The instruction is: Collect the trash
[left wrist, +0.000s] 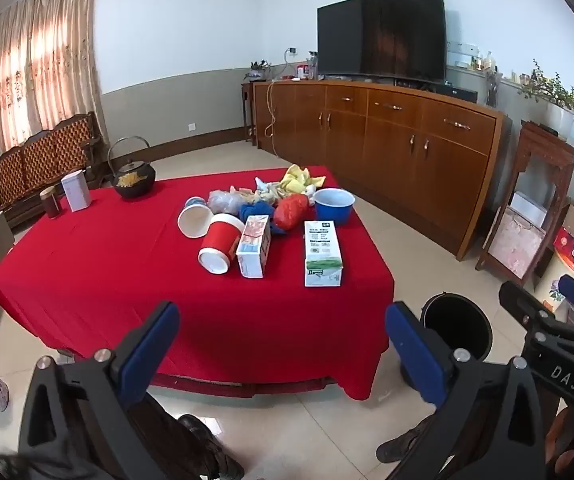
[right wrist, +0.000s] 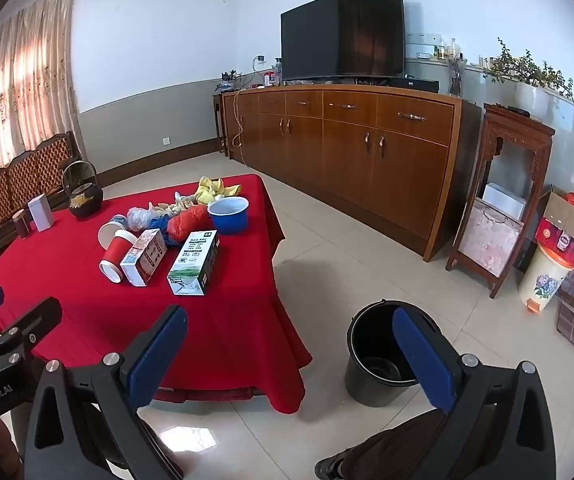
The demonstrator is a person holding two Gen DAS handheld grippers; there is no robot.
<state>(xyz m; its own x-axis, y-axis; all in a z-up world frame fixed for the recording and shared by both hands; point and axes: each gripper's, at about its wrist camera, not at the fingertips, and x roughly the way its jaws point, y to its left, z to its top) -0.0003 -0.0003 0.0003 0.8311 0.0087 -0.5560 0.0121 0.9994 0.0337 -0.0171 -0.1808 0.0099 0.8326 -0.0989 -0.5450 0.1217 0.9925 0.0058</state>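
Note:
Trash lies on a red-clothed table [left wrist: 99,280] [right wrist: 67,280]: a green-and-white carton [left wrist: 323,254] [right wrist: 195,262], a red-and-white carton [left wrist: 253,246] [right wrist: 145,256], a tipped red cup [left wrist: 221,248] [right wrist: 117,254], a white cup [left wrist: 195,216], a red bag [left wrist: 293,210] [right wrist: 187,216], plastic bags and yellow wrappers [left wrist: 299,178]. A black bucket [left wrist: 457,326] [right wrist: 379,354] stands on the floor right of the table. My left gripper [left wrist: 283,344] is open and empty before the table's near edge. My right gripper [right wrist: 289,354] is open and empty, between table and bucket.
A blue bowl [left wrist: 333,204] [right wrist: 229,212], black kettle [left wrist: 133,178], white tin [left wrist: 76,190] and dark jar [left wrist: 50,202] also sit on the table. A wooden sideboard [left wrist: 387,140] with a TV runs along the wall. A carved stand [right wrist: 499,196], floral bin [right wrist: 545,280] and cardboard box [right wrist: 567,228] are right.

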